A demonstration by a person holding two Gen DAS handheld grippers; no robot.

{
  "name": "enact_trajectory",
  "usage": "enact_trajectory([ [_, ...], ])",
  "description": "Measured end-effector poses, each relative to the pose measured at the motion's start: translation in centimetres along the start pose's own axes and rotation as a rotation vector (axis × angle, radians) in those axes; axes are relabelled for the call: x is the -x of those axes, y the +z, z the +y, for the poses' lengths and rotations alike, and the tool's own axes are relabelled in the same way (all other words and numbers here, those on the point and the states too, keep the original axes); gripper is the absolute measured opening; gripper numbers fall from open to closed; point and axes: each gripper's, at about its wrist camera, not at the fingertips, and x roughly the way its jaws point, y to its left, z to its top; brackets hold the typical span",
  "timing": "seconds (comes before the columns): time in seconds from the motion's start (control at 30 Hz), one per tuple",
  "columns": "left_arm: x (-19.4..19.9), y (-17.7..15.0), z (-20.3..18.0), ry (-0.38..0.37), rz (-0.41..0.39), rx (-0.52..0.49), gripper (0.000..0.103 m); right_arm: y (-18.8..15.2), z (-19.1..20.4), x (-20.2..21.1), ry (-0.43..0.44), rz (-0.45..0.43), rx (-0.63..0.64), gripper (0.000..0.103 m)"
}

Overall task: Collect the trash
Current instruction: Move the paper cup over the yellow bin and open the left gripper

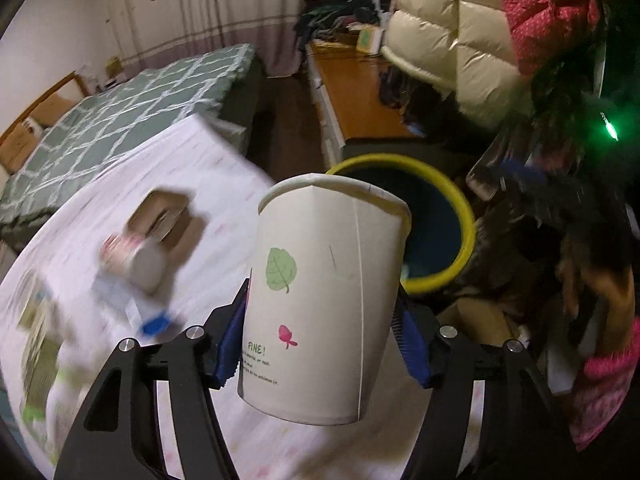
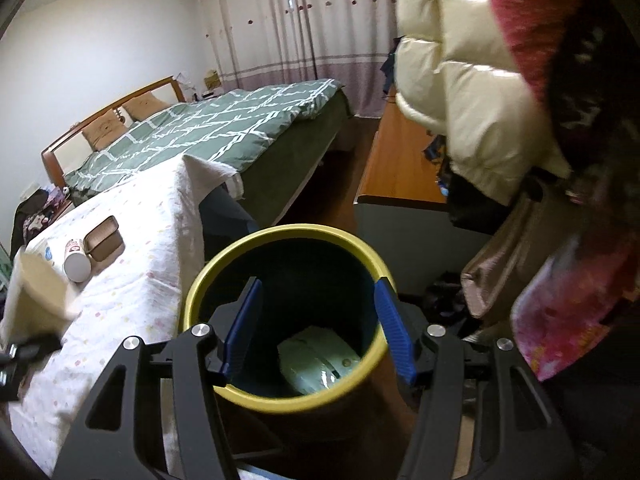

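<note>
My left gripper is shut on a white paper cup with a green leaf print, held upright above the table edge, just short of a yellow-rimmed trash bin. The cup also shows blurred at the left edge of the right wrist view. My right gripper is open and empty, directly above the bin. A pale green packet lies at the bottom of the bin. On the table lie a small white bottle and a brown box.
The table has a white dotted cloth. A bed with a green quilt stands behind it. A wooden bench is behind the bin. Hanging puffy jackets and bags crowd the right side. More packets lie at the table's left.
</note>
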Motion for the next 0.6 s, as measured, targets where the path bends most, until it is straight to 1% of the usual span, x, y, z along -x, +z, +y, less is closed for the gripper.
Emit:
enact_trajectory([
  [0.13, -3.3, 3.5, -2.0, -0.055, 0.021, -0.015, 0.065, -0.5, -1.3, 1.5, -0.014, -0.012, -0.021, 0.057],
  [0.23, -6.1, 5.3, -3.4, -0.080, 0.041, -0.021, 0.066, -0.7, -1.9, 2.3, -0.017, -0.014, -0.024, 0.057],
  [0.3, -8.0, 6.5, -4.4, -0.078, 0.052, -0.025, 0.067, -0.9, -2.2, 2.6, -0.014, -0.008, -0.023, 0.058],
  [0.4, -10.6, 7.6, -5.3, -0.071, 0.072, -0.021, 0.068, -1.4, -2.3, 2.9, -0.022, 0.002, -0.010, 0.061],
  [0.47, -11.9, 7.9, -5.6, -0.074, 0.088, -0.012, 0.071, -1.7, -2.5, 3.1, -0.025, 0.013, -0.012, 0.061],
  [0.53, -13.0, 8.1, -5.7, -0.082, 0.105, 0.003, 0.076, -2.1, -2.8, 3.3, -0.029, 0.021, -0.021, 0.061],
  [0.6, -13.7, 8.2, -5.9, -0.088, 0.111, 0.011, 0.077, -2.3, -2.9, 3.4, -0.030, 0.027, -0.028, 0.061],
])
